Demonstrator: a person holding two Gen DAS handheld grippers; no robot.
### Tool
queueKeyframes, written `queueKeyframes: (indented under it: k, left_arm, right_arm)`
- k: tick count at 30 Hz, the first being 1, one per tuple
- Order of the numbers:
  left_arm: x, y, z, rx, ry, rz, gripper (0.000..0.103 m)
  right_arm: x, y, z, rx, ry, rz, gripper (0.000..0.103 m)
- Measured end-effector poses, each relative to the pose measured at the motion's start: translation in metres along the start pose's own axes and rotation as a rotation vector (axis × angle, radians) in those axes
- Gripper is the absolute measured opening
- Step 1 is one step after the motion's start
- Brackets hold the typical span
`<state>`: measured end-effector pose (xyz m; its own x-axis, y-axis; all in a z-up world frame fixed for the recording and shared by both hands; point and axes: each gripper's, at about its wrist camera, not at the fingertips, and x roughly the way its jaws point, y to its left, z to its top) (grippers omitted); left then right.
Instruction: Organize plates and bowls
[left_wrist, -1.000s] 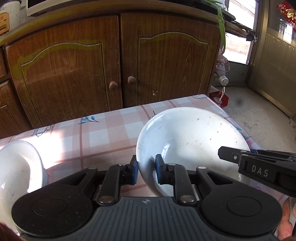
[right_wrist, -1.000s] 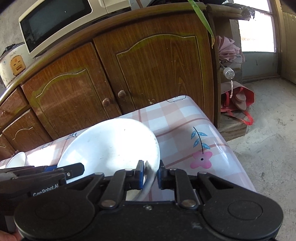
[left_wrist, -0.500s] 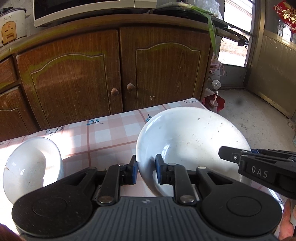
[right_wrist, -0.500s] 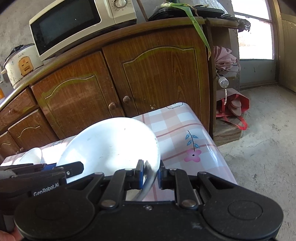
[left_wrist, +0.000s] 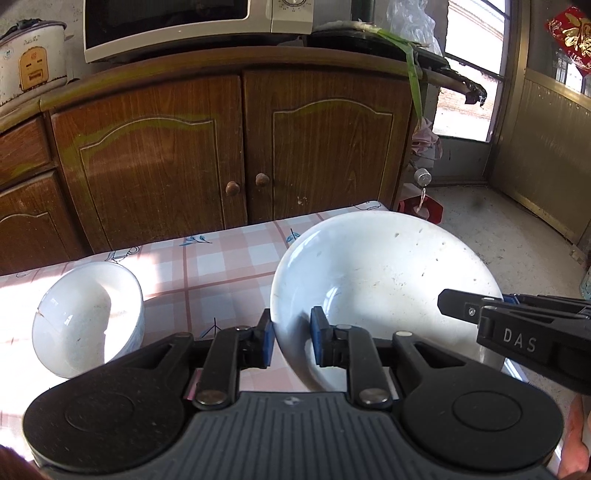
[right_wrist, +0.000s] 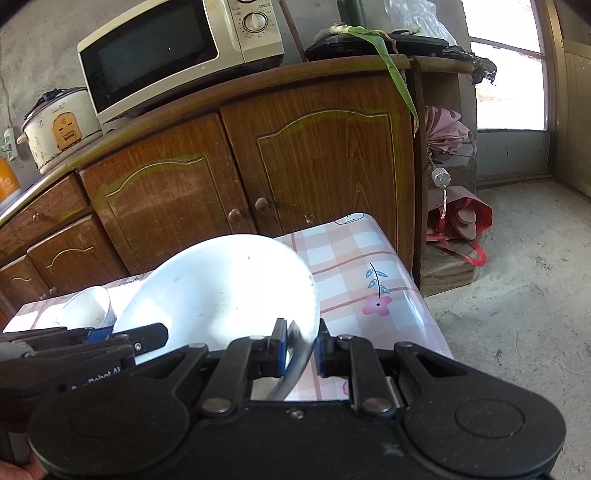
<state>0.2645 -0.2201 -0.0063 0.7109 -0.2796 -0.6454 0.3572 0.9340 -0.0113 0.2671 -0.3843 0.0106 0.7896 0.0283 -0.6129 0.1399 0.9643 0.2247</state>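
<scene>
A large white bowl (left_wrist: 384, 280) is held above the checked tablecloth (left_wrist: 221, 258). My left gripper (left_wrist: 291, 334) is shut on its left rim. My right gripper (right_wrist: 300, 345) is shut on its right rim; the bowl (right_wrist: 221, 295) fills the middle of the right wrist view. The right gripper also shows in the left wrist view (left_wrist: 480, 314), and the left gripper in the right wrist view (right_wrist: 110, 338). A smaller white bowl (left_wrist: 88, 317) with a cracked rim sits on the table to the left, also seen in the right wrist view (right_wrist: 88, 308).
A wooden cabinet (left_wrist: 236, 147) stands right behind the table, with a microwave (right_wrist: 177, 51) and a rice cooker (right_wrist: 59, 125) on top. The table's right edge (right_wrist: 417, 295) drops to a concrete floor (right_wrist: 517, 295). A red bag (right_wrist: 461, 221) lies by the cabinet.
Both grippers have risen with the large bowl held between them. The small bowl on the left and the microwave have come more into view.
</scene>
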Motion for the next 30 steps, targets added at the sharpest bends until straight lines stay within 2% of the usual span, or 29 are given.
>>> queueKeyframes:
  k: [30]
  left_arm:
    - [-0.048, -0.015, -0.017, 0.003, -0.017, 0.007, 0.022]
  right_arm:
    - [-0.063, 0.000, -0.015, -0.005, -0.017, 0.004, 0.019]
